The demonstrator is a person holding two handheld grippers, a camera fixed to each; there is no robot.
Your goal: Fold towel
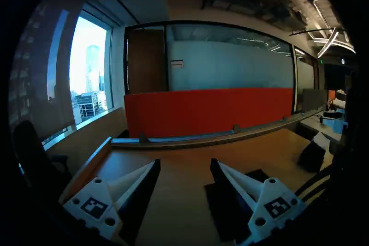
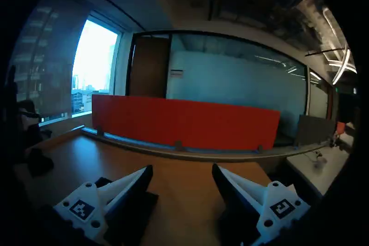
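Note:
My left gripper (image 1: 185, 163) hovers open over a wooden desk (image 1: 184, 200), with nothing between its white fingers. A dark flat cloth, apparently the towel (image 1: 223, 202), lies on the desk under its right finger. In the right gripper view, my right gripper (image 2: 182, 168) is also open and holds nothing. The dark towel (image 2: 140, 207) shows beneath its left finger, and more dark material lies under its right finger. Dim light hides the towel's outline and folds.
A red partition (image 1: 207, 110) with a metal rail runs along the desk's far edge. A window (image 1: 90, 80) is at the left, beside a dark chair (image 1: 32, 153). A small dark object (image 1: 311, 156) stands on the desk at the right. A second desk (image 2: 318, 163) lies farther right.

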